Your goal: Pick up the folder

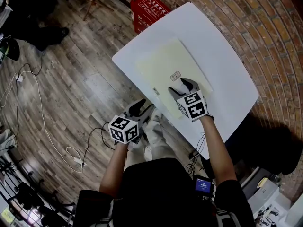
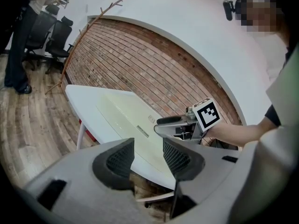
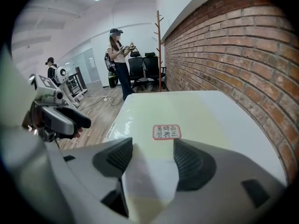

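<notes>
A pale yellow folder [image 1: 163,63] lies flat on the white table [image 1: 227,60], with a small red-framed label [image 1: 175,75] near its front end. My right gripper [image 1: 181,85] hovers over that end, just behind the label [image 3: 167,132], its jaws open and nothing between them above the folder [image 3: 159,111]. My left gripper [image 1: 143,107] is off the table's near-left edge, over the floor, pointing at the table rim. It is open and empty. In the left gripper view the folder [image 2: 124,113] and the right gripper [image 2: 164,125] lie beyond my left gripper [image 2: 148,155].
A red crate [image 1: 149,8] stands under the table's far end. Cables [image 1: 42,126] trail over the wooden floor on the left. A brick wall [image 1: 270,27] runs along the table's right side. Two people [image 3: 119,62], office chairs [image 3: 145,66] and a coat stand [image 3: 159,50] are far off.
</notes>
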Demonstrator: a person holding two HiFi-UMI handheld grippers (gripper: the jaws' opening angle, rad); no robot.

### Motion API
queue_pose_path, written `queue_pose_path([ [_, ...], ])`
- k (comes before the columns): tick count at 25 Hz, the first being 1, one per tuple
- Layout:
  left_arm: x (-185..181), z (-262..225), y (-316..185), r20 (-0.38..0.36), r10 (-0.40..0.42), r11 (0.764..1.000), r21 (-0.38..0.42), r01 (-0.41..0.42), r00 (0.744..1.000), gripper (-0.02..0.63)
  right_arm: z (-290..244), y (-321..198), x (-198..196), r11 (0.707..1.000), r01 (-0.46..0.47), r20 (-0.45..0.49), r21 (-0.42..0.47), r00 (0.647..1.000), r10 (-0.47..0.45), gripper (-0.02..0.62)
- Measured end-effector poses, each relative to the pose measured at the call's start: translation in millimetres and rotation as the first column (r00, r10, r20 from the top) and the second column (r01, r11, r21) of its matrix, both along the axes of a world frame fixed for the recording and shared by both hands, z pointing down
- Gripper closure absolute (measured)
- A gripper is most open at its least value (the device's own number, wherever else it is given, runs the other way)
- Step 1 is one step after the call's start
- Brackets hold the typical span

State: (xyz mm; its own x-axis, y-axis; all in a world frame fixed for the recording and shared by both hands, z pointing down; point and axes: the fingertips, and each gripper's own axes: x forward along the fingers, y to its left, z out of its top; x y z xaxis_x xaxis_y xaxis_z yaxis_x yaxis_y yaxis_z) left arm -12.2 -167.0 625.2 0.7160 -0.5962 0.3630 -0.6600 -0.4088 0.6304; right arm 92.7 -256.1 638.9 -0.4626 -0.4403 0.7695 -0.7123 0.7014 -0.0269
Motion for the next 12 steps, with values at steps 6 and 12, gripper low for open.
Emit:
queue_pose_path([
  [6, -1, 6, 3, -0.041, -0.026, 0.999, -0.029, 0.025, 0.999, 0.406, -1, 5, -2, 1.000, 0.025, 0.002, 0.001, 1.000, -0.025, 0.325],
  [12, -2, 8, 5, -0.121, -0.052, 0.997, -0.071, 0.044, 0.991, 0.382, 0, 14, -9, 0.998, 0.068, 0.002, 0.006, 0.998, -0.068, 0.327],
])
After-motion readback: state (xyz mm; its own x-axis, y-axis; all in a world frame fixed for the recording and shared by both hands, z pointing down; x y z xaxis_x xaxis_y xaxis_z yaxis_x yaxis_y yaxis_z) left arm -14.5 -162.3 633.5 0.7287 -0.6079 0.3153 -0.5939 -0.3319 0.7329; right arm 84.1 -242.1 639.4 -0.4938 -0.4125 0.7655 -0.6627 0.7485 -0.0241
